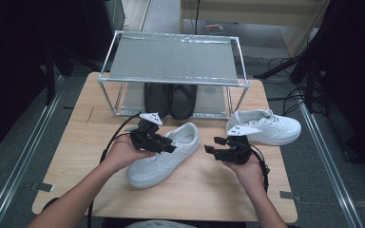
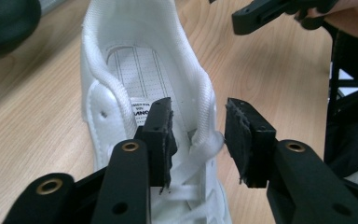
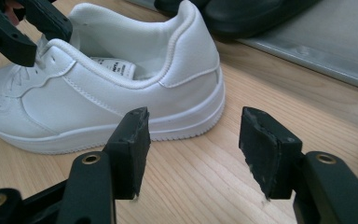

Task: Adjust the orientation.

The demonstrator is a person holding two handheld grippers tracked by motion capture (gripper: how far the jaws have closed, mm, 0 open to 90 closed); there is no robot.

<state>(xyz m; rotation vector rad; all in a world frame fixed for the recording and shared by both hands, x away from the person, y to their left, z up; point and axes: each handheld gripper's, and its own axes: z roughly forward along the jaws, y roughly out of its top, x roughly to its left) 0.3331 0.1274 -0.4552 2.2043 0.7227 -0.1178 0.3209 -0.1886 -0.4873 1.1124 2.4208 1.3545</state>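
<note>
Sneaker [image 1: 164, 156], white and laced, lies on the wooden table [image 1: 209, 185] in front of the metal shoe rack [image 1: 173, 59], toe toward the person. The left gripper [image 2: 198, 140] hovers at its collar with jaws parted: one jaw sits inside the opening by the tongue, the other outside, the collar edge between them but not pinched. The right gripper [image 3: 193, 149] stands just beside the heel, jaws apart and empty over bare wood. A second white sneaker [image 1: 266, 127] rests further right, well apart. A pair of black shoes [image 1: 171, 99] sits on the rack's lower shelf.
</note>
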